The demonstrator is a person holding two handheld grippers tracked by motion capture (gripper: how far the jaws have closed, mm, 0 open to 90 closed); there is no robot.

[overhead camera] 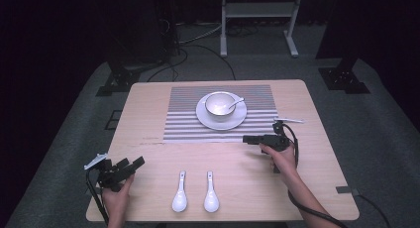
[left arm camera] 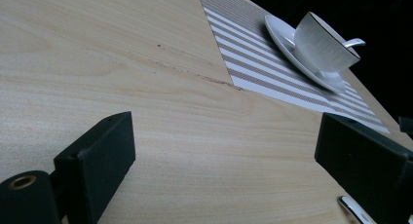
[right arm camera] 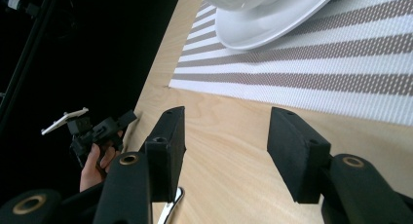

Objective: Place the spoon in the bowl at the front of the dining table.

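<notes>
Two white ceramic spoons [overhead camera: 194, 192] lie at near table edge, between hands, untouched. Left gripper [overhead camera: 130, 167] low at near left, jaws wide apart, empty. Right gripper [overhead camera: 250, 138] held level, pointing left just beside striped placemat [overhead camera: 178, 124], jaws partly apart, empty.

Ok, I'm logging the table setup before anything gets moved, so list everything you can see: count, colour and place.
table: one, light wood, centre of the room
placemat: one, grey and white stripes, far middle of the table
plate: one, white, on the placemat
bowl: one, white, on the plate
spoon in the bowl: one, white, handle over the rim
loose spoons: two, white, side by side at the near edge
frame: one, white, on the floor beyond the table
left tool: black, open, near left corner
right tool: black, open, near the placemat's right end
</notes>
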